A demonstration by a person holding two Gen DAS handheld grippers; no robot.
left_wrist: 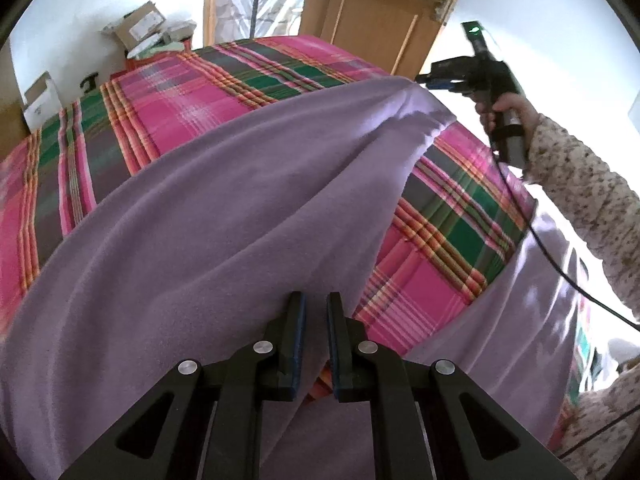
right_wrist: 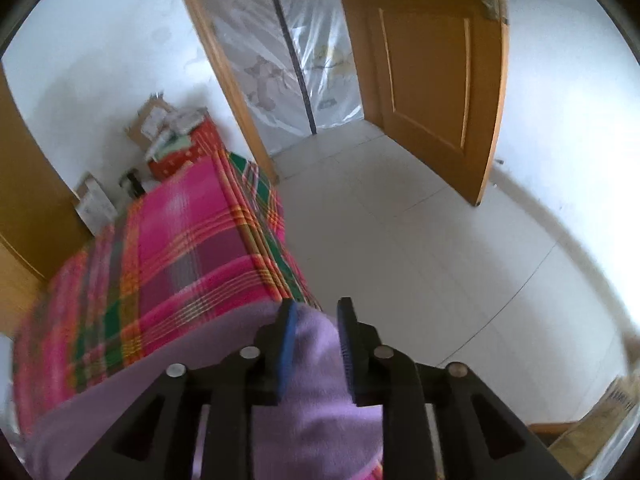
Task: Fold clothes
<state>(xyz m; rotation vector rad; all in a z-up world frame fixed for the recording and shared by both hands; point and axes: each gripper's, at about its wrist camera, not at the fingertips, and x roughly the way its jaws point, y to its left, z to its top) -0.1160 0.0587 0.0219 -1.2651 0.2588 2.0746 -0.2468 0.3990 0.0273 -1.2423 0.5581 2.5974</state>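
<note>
Covering most of the plaid bed (left_wrist: 208,112), one purple garment (left_wrist: 224,216) hides its own shape. Right tool (right_wrist: 316,312) clamped on a raised corner. Left tool (left_wrist: 316,304) nearly together; grip on cloth unclear.

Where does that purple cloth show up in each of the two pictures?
Left wrist view: the purple cloth fills the middle and bottom, pulled taut up to the right gripper at upper right.
Right wrist view: purple cloth sits at bottom centre, bunched between the gripper's fingers.
Shared landmark: the wooden door, beyond the plaid bedspread.
</note>
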